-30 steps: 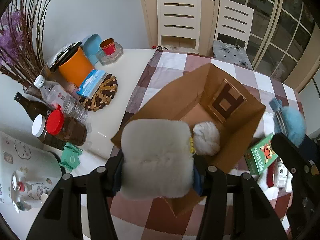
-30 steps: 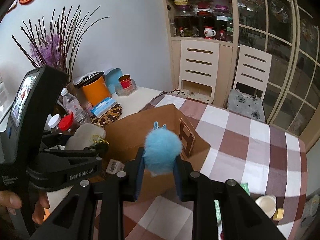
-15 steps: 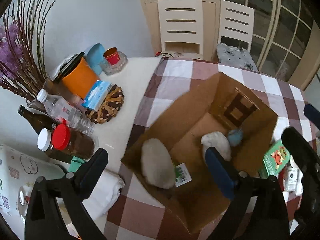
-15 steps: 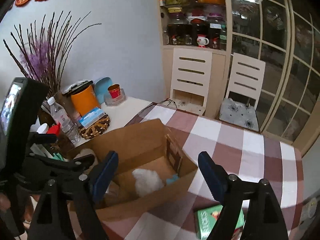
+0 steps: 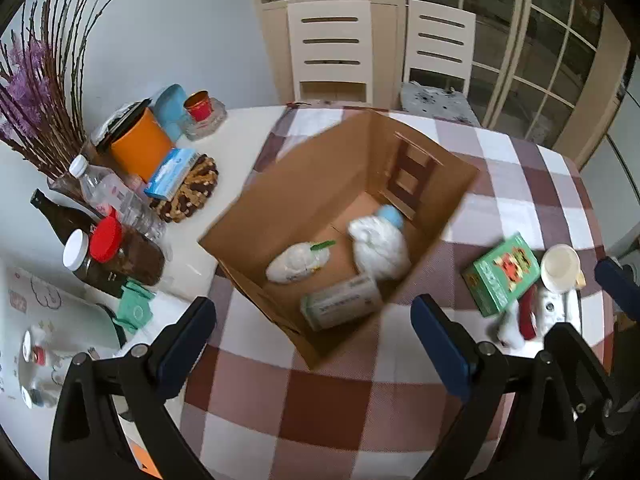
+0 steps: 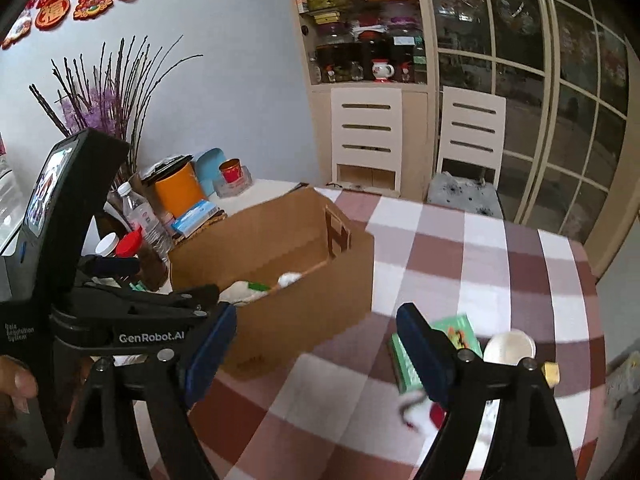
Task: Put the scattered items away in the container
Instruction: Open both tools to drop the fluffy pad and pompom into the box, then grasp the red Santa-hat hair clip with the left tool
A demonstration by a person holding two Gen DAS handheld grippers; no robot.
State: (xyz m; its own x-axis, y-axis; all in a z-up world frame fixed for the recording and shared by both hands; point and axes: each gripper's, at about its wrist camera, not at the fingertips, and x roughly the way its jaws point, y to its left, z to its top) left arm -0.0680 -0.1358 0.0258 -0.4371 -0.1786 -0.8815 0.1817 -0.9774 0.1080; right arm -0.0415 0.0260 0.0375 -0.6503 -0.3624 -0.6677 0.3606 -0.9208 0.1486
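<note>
An open cardboard box point(image 5: 304, 184) point(image 6: 280, 280) stands on the checked tablecloth. Inside lie a white plush item point(image 5: 296, 266), a white fluffy toy point(image 5: 378, 248), a small blue pompom point(image 5: 390, 213) and a pale green packet point(image 5: 340, 306). My left gripper point(image 5: 312, 348) is open and empty above the box's near corner. My right gripper point(image 6: 316, 354) is open and empty, right of the box. A green box point(image 5: 502, 274) point(image 6: 456, 330), a white cup point(image 5: 560, 268) point(image 6: 508, 348) and a small red-and-white item point(image 5: 520, 320) point(image 6: 420, 412) lie right of the box.
Left of the box stand an orange canister point(image 5: 138, 146), a water bottle point(image 5: 116, 200), a red-lidded jar point(image 5: 120, 248), a dark bottle point(image 5: 64, 216) and a vase of twigs point(image 5: 36, 112). Two white chairs point(image 5: 332, 48) stand behind the table.
Both grippers opened and dropped the white plush and the blue pompom into the box. Both have since pulled back, the right one moving right toward the green box.
</note>
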